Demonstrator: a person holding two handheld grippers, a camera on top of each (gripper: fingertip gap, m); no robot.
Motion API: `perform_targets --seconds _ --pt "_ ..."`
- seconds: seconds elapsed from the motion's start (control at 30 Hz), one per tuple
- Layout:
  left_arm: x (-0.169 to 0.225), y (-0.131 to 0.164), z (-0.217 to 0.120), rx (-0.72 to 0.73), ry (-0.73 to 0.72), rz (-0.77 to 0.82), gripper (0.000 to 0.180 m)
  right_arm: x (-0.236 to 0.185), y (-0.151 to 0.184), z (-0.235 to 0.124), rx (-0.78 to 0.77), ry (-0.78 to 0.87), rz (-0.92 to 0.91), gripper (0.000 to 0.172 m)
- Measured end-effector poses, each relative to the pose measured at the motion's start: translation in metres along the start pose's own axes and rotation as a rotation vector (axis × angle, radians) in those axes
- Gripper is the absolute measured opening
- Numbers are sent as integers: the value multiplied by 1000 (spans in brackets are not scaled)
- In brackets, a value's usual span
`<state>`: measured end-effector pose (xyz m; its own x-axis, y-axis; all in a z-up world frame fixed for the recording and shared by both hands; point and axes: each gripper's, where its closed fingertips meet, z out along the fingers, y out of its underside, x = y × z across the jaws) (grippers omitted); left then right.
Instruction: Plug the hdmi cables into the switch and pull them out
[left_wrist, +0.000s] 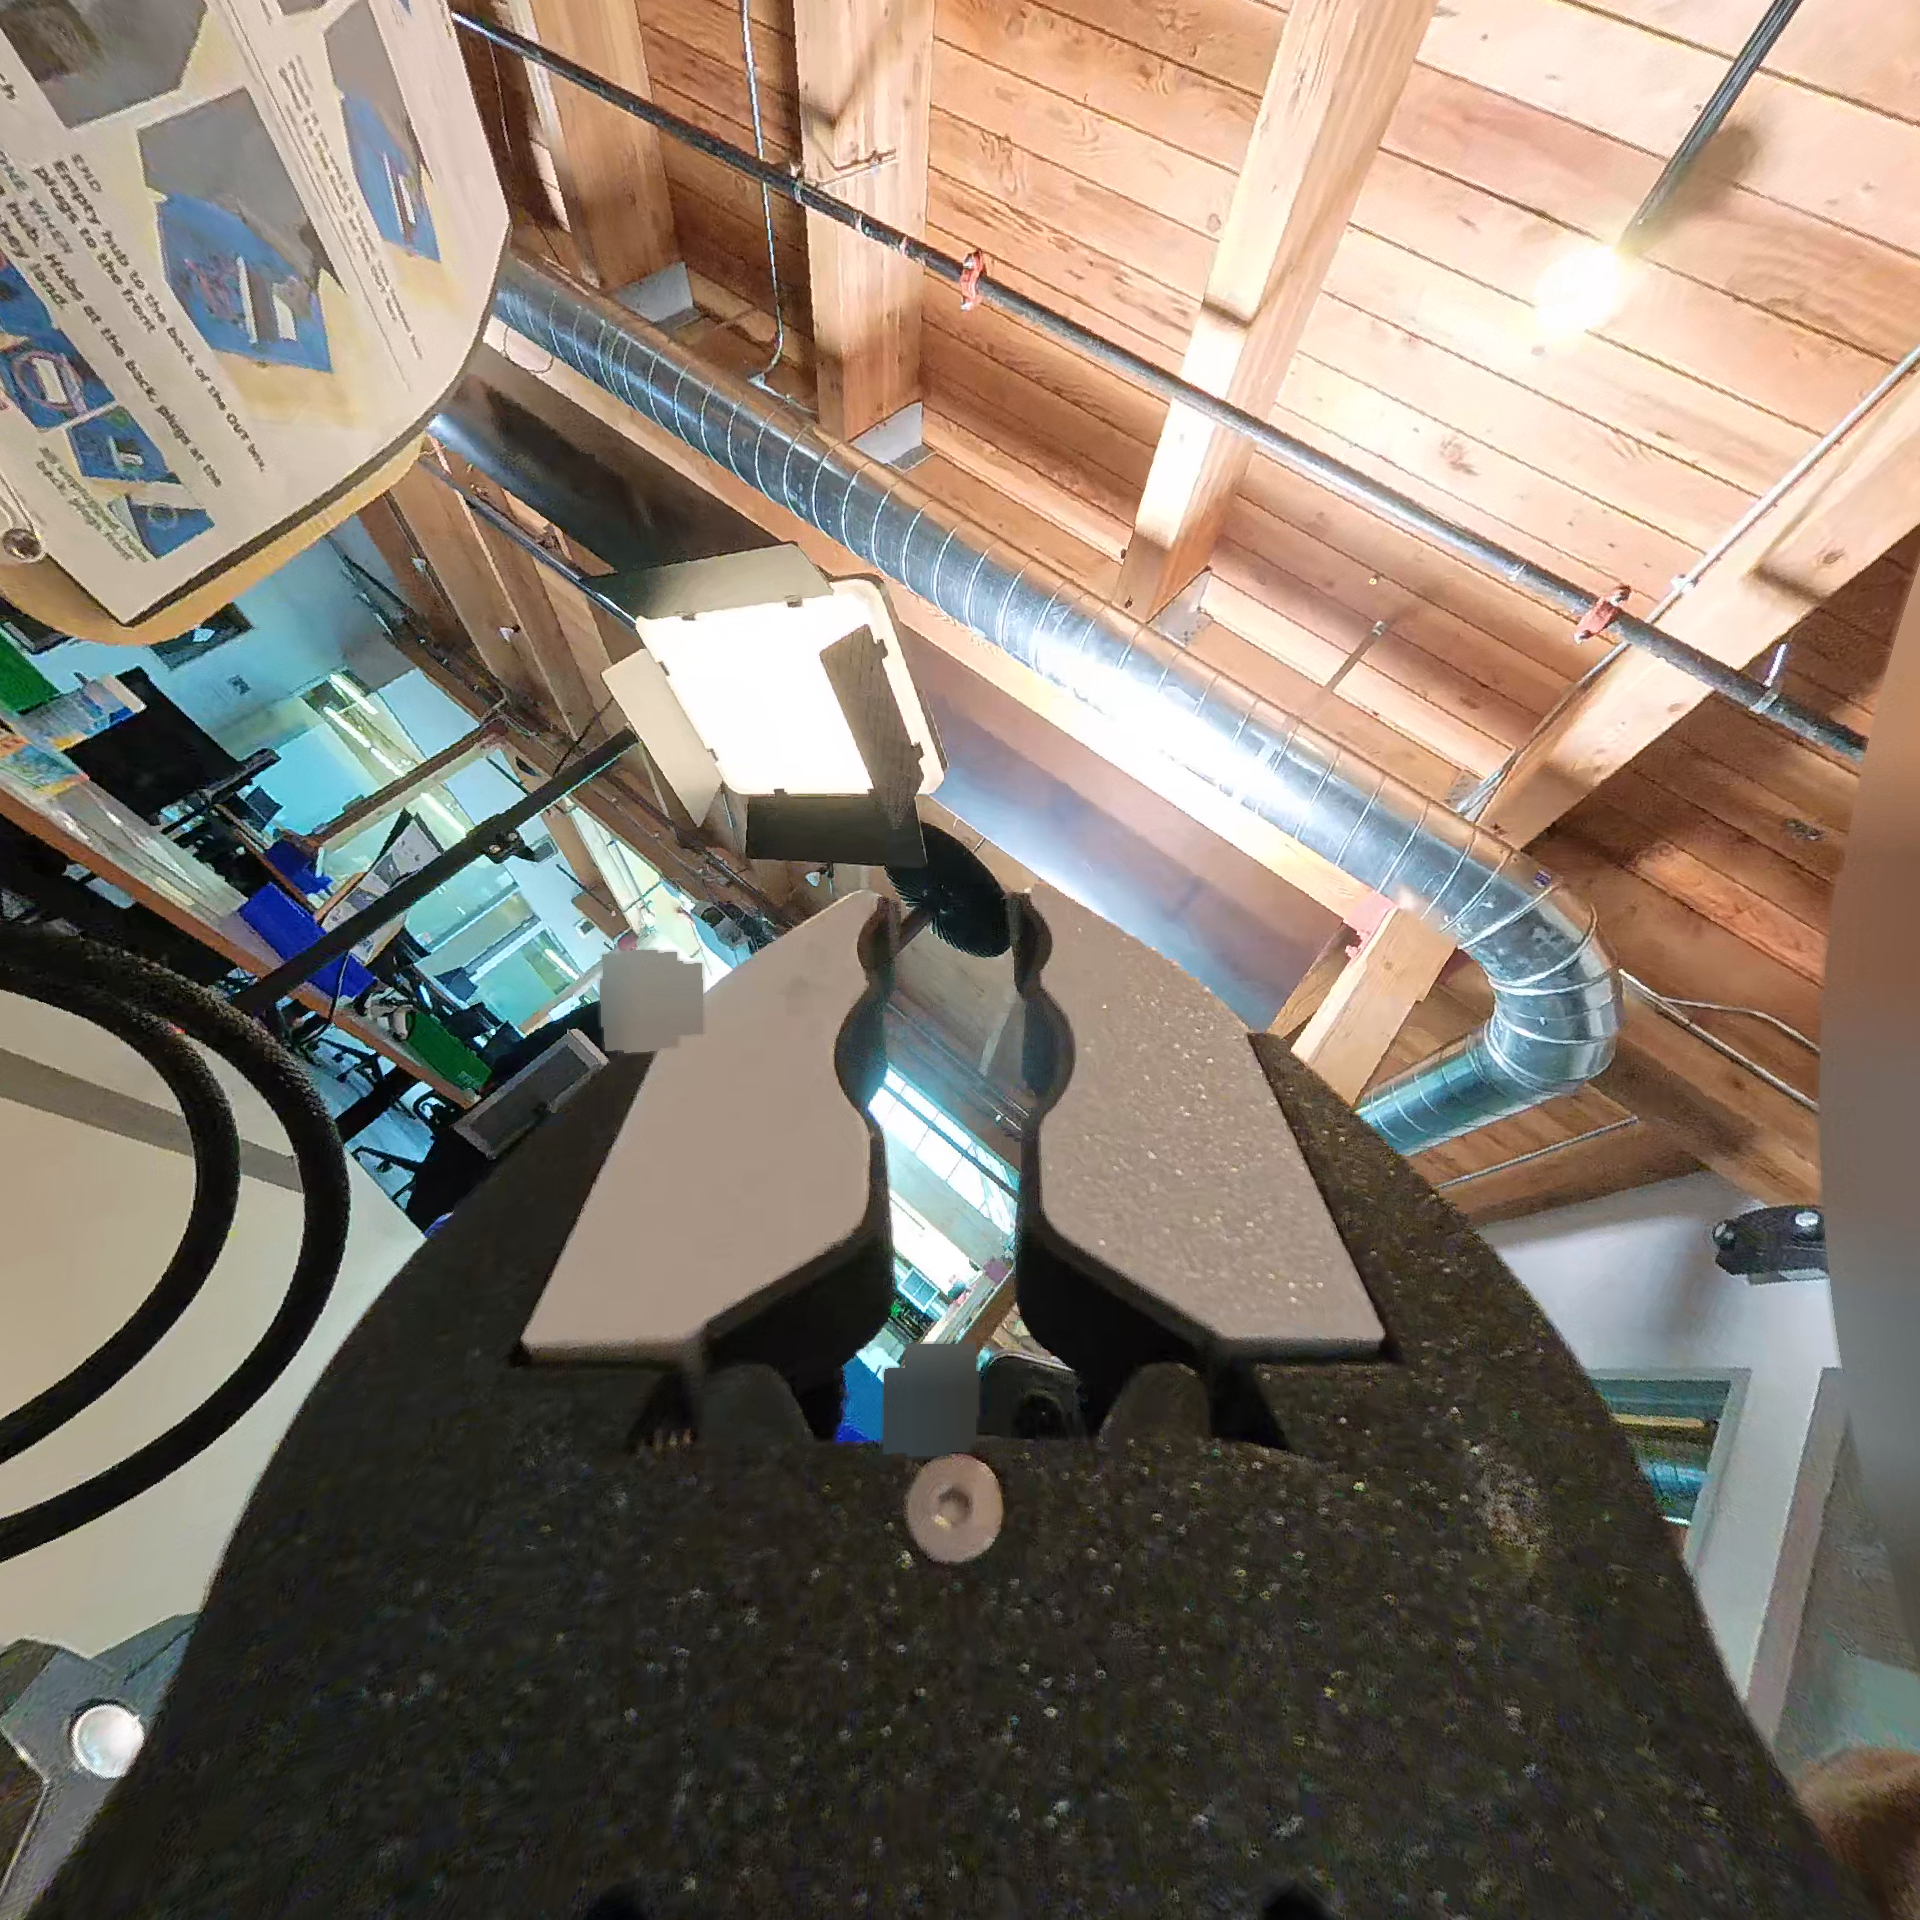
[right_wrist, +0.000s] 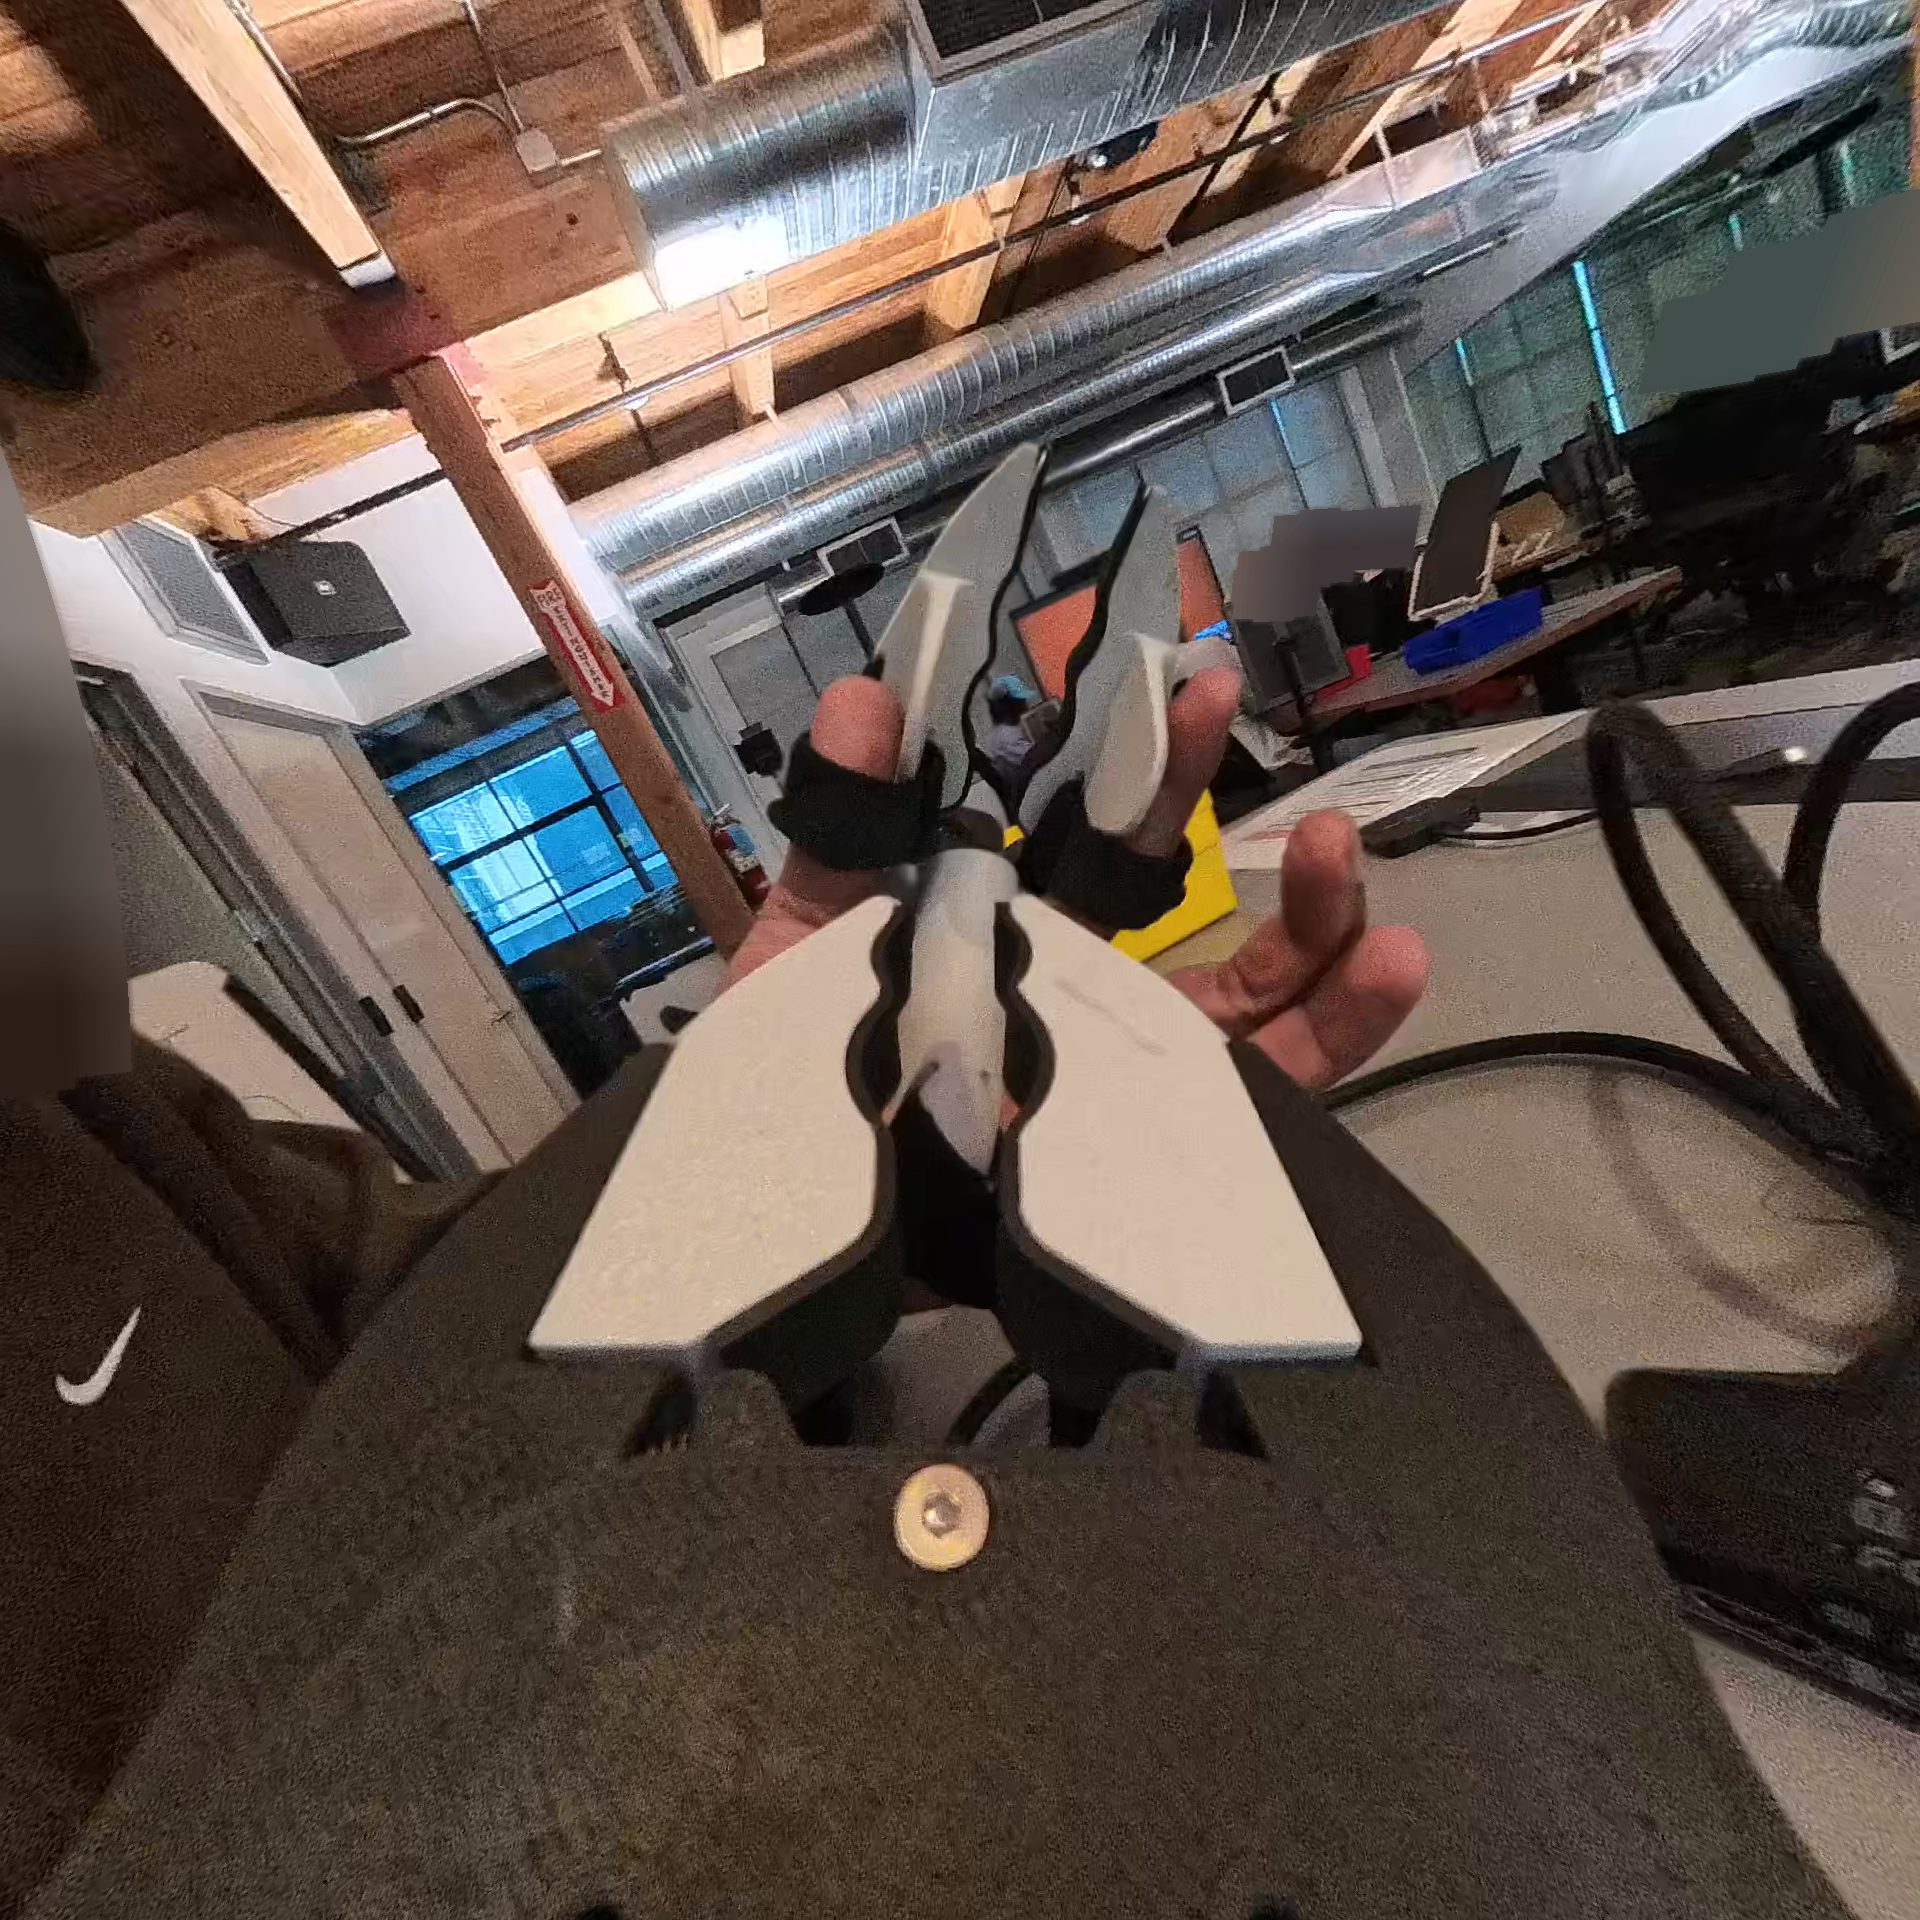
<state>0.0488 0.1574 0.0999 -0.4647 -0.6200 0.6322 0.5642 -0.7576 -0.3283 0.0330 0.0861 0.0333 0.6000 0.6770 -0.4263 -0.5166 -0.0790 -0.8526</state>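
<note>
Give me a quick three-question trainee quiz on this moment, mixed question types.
1. True or false: the left gripper clamps a yellow block between its fingers.
2. The left wrist view looks mostly at: A) a tiled floor, B) a wooden ceiling with a silver duct, C) a kitchen sink.
3. Fill in: in the right wrist view, black straps fasten the far gripper's fingers to a person's ____.

Key: 1 false, open with nothing between; 2 B; 3 fingers.

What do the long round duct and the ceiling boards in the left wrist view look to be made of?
Round silver duct: seemingly galvanised sheet metal, shiny, with spiral seams. Ceiling boards: wood, warm brown, visible grain and knots, probably unpainted.
</note>
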Motion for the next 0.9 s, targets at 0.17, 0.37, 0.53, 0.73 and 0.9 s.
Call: perform_targets --seconds 0.17,0.37,0.53,0.73,0.9 --pt "12 -8 5 39 80 -168 28 -33 8 14 -2 -136 22 21" --pt "0 -40 -3 67 -14 15 3 -9 -20 -3 84 -71 -10 15" --pt "-30 -6 -14 -374 -192 349 19 62 -32 -33 -213 254 -422 27" --pt "-94 67 -92 -1253 -394 677 38 145 3 -75 -795 403 -579 61" --pt "-118 90 -143 -1666 -445 667 43 156 39 -83 -1022 279 -519 76"
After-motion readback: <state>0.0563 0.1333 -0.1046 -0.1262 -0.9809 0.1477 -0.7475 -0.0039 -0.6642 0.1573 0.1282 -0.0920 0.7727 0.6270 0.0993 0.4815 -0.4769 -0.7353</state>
